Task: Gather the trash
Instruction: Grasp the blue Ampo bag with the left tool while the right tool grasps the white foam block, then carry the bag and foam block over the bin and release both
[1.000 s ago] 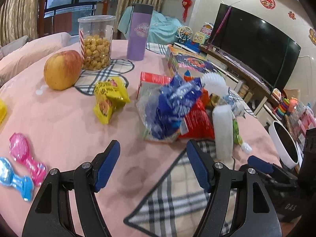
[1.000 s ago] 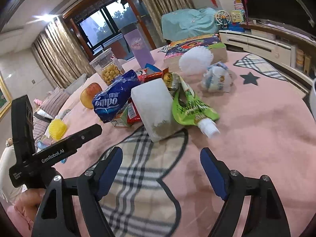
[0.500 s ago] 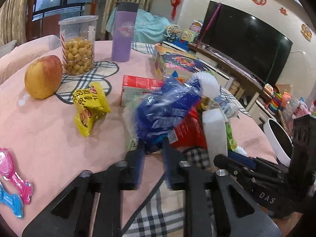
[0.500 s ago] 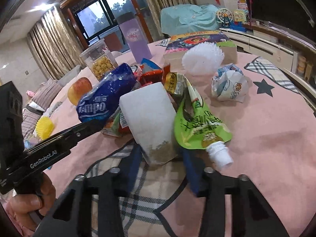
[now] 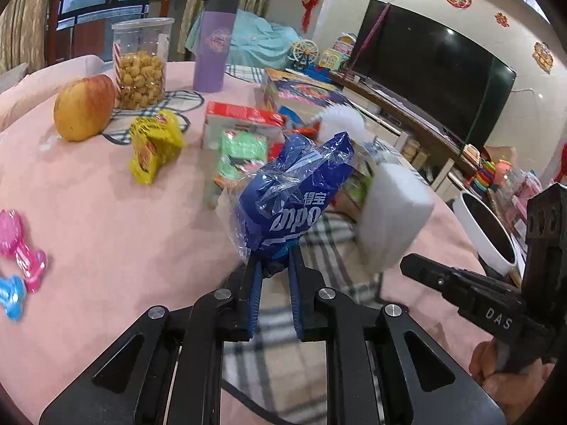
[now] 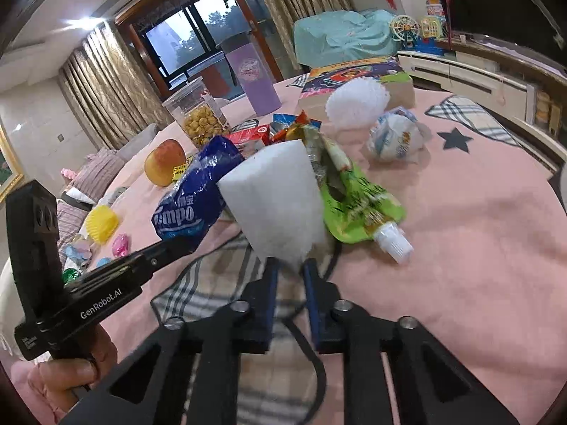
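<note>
Bare pink tabletop point(image 6: 478, 233) lay open to the right of the green pouch point(image 6: 358, 205), as far as the crumpled white wrapper point(image 6: 395, 138). On the other side, clear cloth ran between the yellow packet point(image 5: 154, 145) and the pink toy point(image 5: 21, 244). Behind the trash heap, the apple point(image 5: 85, 106), snack jar point(image 5: 141, 63), purple cup point(image 5: 214, 44) and colourful box point(image 6: 354, 78) blocked the far side.

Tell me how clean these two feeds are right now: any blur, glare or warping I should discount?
Left wrist view: the white foam block and the green packet are motion-smeared, while the blue wrapper in the left gripper stays readable. Right wrist view: sharper overall, slight smear on the green pouch; a ceiling light flares at upper left. Both views bow strongly toward dark corners.
</note>
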A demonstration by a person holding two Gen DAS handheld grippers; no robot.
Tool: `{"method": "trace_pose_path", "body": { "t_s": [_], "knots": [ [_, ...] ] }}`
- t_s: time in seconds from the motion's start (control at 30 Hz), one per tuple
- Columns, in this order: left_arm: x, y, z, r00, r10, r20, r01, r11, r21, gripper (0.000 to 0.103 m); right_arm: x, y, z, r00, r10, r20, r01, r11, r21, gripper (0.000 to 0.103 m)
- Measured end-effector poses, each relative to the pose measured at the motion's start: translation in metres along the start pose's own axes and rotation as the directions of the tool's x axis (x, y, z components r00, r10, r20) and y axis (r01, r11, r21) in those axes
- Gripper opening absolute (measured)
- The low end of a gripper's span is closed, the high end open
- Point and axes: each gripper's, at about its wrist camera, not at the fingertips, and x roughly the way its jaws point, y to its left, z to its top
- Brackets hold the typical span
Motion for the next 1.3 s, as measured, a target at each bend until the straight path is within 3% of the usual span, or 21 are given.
{"method": "trace_pose_path", "body": {
  "t_s": [0.13,0.23,0.33,0.37,0.7,0.77,0.83,1.1,1.3],
  "knots": [
    [-0.003,-0.011,-0.006,1.000,-0.014,-0.005,0.014,1.000,0.013,0.013,-0.011,-0.012,-0.007,1.000,-0.014,0.002,0.014,0.999,0.033,0.005],
    [-0.004,-0.015,-0.011,1.000,-0.018,-0.011,0.018,1.000,0.012,0.013,-0.015,-0.015,-0.009,1.000,0.012,0.004,-0.012,0.999,0.052,0.016],
    [-0.007,-0.016,-0.012,1.000,-0.016,-0.007,0.016,1.000,0.015,0.013,-0.018,-0.007,-0.008,1.000,0.012,0.023,-0.012,1.000,0.025,0.051],
    [-0.008,-0.015,-0.012,1.000,-0.020,-0.008,0.020,1.000,0.014,0.013,-0.018,-0.003,-0.007,0.999,0.014,0.031,-0.014,1.000,0.013,0.055],
    [-0.011,-0.027,-0.021,0.998,-0.051,-0.025,0.053,0.997,0.059,0.013,0.001,0.016,0.004,0.998,-0.042,0.052,0.044,0.999,-0.028,0.055],
    [-0.011,-0.026,-0.021,0.998,-0.052,-0.028,0.054,0.997,0.052,0.013,0.002,0.013,0.003,0.997,-0.054,0.049,0.055,0.998,-0.019,0.044],
    [-0.010,-0.028,-0.022,0.998,-0.058,-0.028,0.059,0.997,0.047,0.013,-0.002,0.008,0.001,0.998,-0.049,0.046,0.050,0.999,-0.006,0.026],
    [-0.009,-0.060,-0.022,0.993,-0.114,-0.031,0.117,0.989,0.088,0.013,-0.037,-0.019,-0.011,0.997,-0.041,0.067,0.038,0.998,0.046,0.026],
    [-0.002,-0.097,-0.020,0.985,-0.164,-0.051,0.170,0.976,0.137,0.013,-0.070,-0.052,-0.016,0.990,-0.098,0.098,0.087,0.989,0.116,0.026]
  ]
}}
